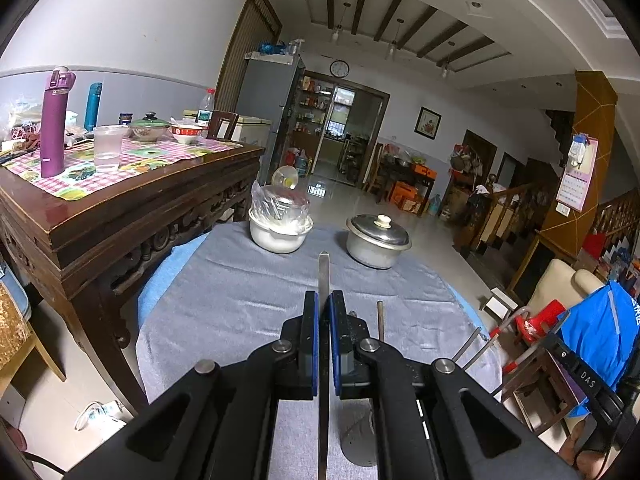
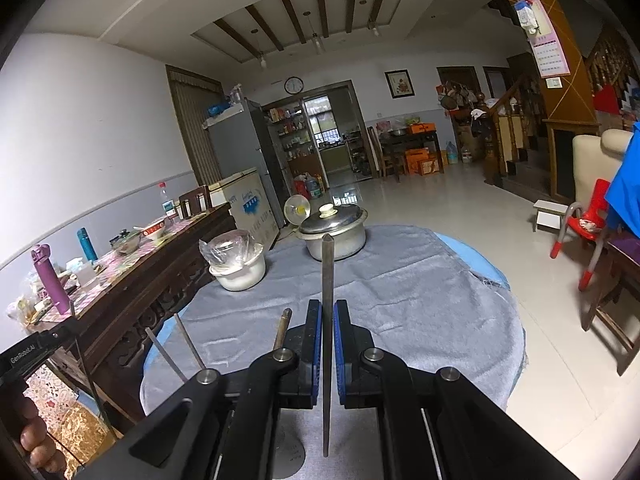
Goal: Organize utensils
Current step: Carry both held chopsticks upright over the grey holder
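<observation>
A thin metal utensil (image 1: 324, 280), possibly a chopstick, is being clamped by the left gripper (image 1: 324, 308); another utensil (image 2: 327, 272) is being clamped by the right gripper (image 2: 327, 312) above the counter (image 2: 400, 300).

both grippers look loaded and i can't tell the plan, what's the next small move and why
Probably lower one held piece into the metal holder just below. The left gripper and right gripper each clamp a thin metal utensil above the grey cloth, so neither is stowed yet.

Ahead of me on the cloth (image 1: 240, 304), the bowl (image 1: 280, 236) sits left of the pot (image 1: 376, 246); the table (image 1: 120, 216) stands further left.
</observation>
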A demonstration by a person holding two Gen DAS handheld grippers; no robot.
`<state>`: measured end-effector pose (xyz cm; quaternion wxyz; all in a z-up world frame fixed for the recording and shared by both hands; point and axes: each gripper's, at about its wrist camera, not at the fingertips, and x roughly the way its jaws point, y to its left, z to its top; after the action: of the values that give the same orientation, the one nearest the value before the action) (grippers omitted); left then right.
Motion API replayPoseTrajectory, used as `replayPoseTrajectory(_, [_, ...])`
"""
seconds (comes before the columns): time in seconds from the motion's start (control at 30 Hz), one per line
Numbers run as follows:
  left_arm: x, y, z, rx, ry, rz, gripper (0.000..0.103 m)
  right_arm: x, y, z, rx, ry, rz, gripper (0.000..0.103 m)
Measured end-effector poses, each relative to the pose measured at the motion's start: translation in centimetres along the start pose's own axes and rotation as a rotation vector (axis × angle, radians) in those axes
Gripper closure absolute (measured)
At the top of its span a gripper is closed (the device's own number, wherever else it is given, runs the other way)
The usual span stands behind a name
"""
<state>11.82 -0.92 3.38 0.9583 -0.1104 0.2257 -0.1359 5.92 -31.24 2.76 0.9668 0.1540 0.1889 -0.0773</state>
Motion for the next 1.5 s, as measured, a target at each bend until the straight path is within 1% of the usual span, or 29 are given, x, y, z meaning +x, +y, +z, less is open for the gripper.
replayPoseTrajectory(0.1, [0.0, 0.0, 0.0, 0.0, -0.001, 0.0, 0.098, -0.4, 0.1, 0.1, 0.002, -0.006, 0.009, 0.096])
replayPoseTrajectory(0.57, [-1.6, -1.6, 0.5, 0.024, -0.053, 0.007, 0.098, -2.9, 0.7, 0.6, -0.016, -0.058, 0.052, 0.096])
replayPoseTrajectory(0.87, [-2.5, -1.9, 0.8, 0.026, -0.086, 0.008, 0.098, -4.9, 1.8, 1.3, -0.04, -0.099, 0.079, 0.096])
replayPoseTrajectory(1.3, [-3.7, -2.3, 1.4, 0.02, -0.125, 0.002, 0.098, -6.8, 2.9, 1.9, -0.061, -0.123, 0.129, 0.096])
replayPoseTrajectory(1.5, [-4.4, -2.7, 1.6, 0.021, -0.168, -0.014, 0.098, -7.1, 3.4, 2.1, -0.061, -0.133, 0.143, 0.096])
